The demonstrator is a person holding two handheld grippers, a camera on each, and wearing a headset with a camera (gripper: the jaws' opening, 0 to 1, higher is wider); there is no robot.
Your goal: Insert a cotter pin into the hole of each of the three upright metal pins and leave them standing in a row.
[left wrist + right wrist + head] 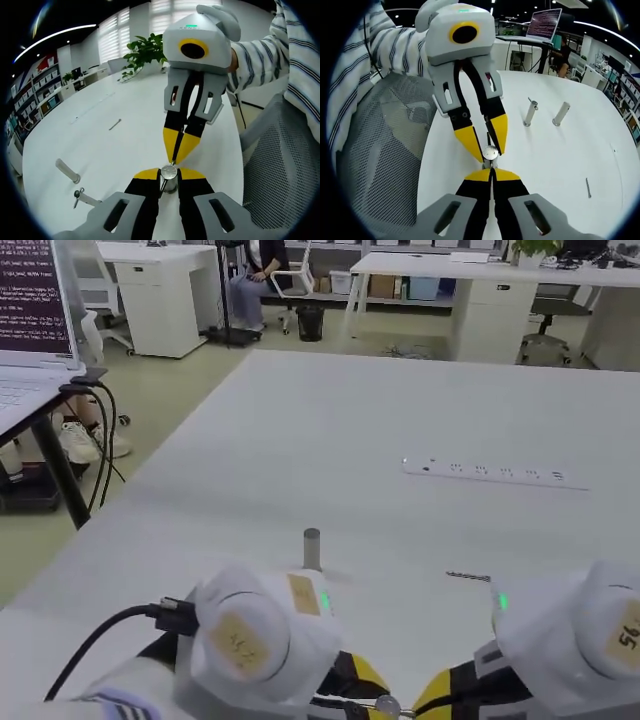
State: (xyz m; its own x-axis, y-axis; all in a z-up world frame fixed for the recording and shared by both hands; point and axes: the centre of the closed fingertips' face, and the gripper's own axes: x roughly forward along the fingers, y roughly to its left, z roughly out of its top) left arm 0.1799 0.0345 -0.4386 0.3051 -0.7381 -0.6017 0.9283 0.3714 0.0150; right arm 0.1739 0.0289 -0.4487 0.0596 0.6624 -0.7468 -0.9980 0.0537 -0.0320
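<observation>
Clamping metal pin point(169, 173), left gripper point(490, 150) meets right gripper point(177, 158) holding cotter pin point(340, 702).

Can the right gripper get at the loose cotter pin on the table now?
Probably not yet. The way looks free: the loose cotter pin lies in the open ahead of the right gripper. But its fingers look shut on another cotter pin at the metal pin the left gripper holds.

The fingers point(148, 174) hide the hole of the metal pin point(169, 173), and the cotter pin point(340, 702) is too thin to trace.
</observation>
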